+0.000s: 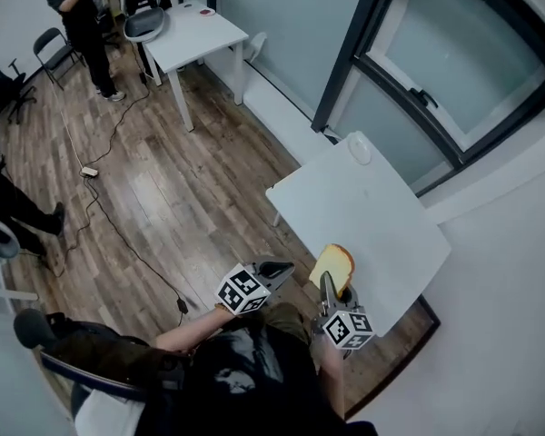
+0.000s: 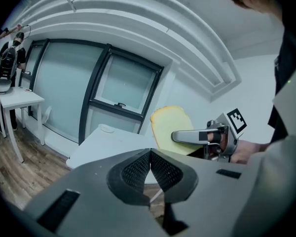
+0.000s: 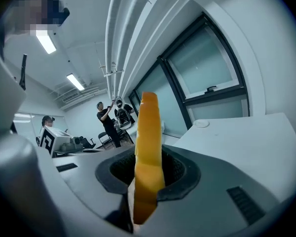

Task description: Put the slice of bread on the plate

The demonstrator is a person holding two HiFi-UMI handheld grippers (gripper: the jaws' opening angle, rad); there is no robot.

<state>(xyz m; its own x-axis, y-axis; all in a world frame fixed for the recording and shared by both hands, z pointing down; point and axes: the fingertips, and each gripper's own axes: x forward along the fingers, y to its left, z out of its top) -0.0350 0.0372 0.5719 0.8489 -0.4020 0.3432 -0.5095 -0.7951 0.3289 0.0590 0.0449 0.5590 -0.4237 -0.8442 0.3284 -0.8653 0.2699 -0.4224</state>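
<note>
Right, slice of bread (image 3: pixel 147 157) clamped on edge in my right gripper (image 3: pixel 148 174), plate (image 1: pixel 359 149) far off.
Soft crumb pinched upright could tear or slip free near the table (image 1: pixel 363 216) edge. My left gripper (image 2: pixel 150 169) is pinched together, empty. The plate waits at twelve o'clock on the far corner, bare tabletop between; people (image 1: pixel 77 16) stand at ten o'clock, well apart.

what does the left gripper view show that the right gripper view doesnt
Only the left gripper view: the slice of bread face-on, the right gripper from the side, and the left gripper shut and empty. Only the right gripper view: the slice edge-on between its own jaws, and lit ceiling lights. Both: the white table, the plate at its far corner, the window.
</note>
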